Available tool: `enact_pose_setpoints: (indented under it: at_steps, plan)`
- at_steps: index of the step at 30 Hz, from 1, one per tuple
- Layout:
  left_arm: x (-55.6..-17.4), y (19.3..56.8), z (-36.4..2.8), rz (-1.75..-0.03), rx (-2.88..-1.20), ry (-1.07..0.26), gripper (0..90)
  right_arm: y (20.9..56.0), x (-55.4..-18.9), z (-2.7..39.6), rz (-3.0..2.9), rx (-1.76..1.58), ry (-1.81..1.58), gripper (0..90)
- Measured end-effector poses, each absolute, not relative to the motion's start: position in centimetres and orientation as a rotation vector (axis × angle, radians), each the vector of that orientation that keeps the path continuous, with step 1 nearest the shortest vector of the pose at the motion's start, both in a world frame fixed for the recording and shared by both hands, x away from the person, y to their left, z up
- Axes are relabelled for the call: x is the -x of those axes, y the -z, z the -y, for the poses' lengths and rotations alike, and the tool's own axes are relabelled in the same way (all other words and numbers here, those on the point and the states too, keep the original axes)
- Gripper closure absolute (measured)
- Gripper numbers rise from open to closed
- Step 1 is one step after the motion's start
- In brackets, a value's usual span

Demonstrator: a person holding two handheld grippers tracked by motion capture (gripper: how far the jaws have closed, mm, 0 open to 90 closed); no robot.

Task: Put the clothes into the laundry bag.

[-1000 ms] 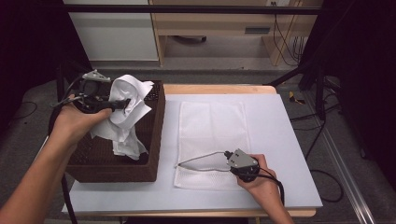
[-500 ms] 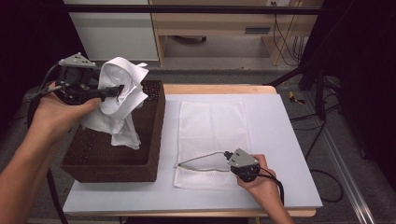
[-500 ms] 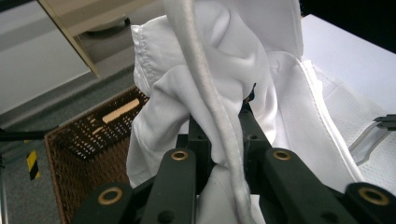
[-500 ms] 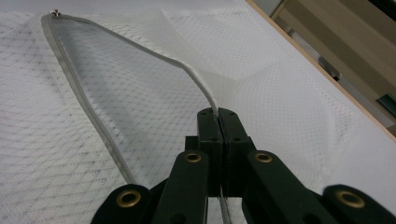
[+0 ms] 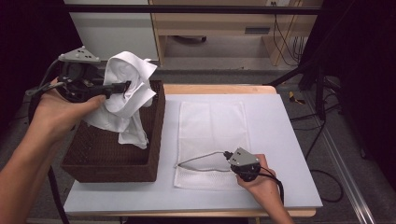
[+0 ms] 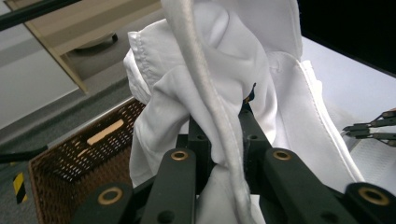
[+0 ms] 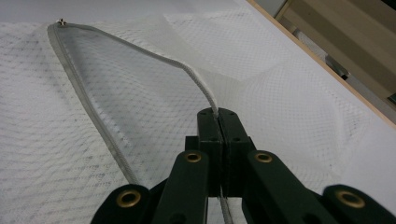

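Note:
A white garment (image 5: 126,93) hangs bunched above the brown wicker basket (image 5: 109,163), with my left gripper (image 5: 125,86) shut on it. From the left gripper view, its folds (image 6: 219,84) drape over the black jaws. A white mesh laundry bag (image 5: 212,126) lies flat on the table. At the bag's near end my right gripper (image 5: 226,155) is shut on the upper edge of its zip opening (image 5: 201,158) and holds that edge lifted. In the right gripper view the grey zip edge (image 7: 196,79) runs into the closed jaws and the mouth gapes to the left.
The basket stands at the left of the pale table (image 5: 280,140). A wooden shelf unit (image 5: 210,28) stands behind the table, and black stand legs (image 5: 317,79) rise at the right. Cables (image 5: 275,186) trail from the right gripper.
My left gripper has lifted the white garment up out of the basket and a little to the left. The right gripper has stayed still on the bag's edge.

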State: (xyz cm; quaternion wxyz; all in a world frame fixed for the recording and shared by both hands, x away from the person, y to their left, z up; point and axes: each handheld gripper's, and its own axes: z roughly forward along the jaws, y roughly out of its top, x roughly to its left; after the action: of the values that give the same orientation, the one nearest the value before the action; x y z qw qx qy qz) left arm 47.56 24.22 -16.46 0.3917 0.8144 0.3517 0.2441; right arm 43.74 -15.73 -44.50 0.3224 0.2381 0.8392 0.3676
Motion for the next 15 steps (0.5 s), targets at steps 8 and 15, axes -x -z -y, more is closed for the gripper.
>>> enact_pose_setpoints:
  at_steps: [8,15]
  plan:
    - [-46.0,14.9,-21.5,-0.792,-2.063,-0.597,79.3,44.3,-43.8,15.9,-2.209,-0.666,-1.03,89.4]
    - [-45.0,14.5,-18.7,-0.71,-2.067,-0.558,79.3,44.4,-44.1,16.3,-2.219,-0.708,-1.103,89.4]
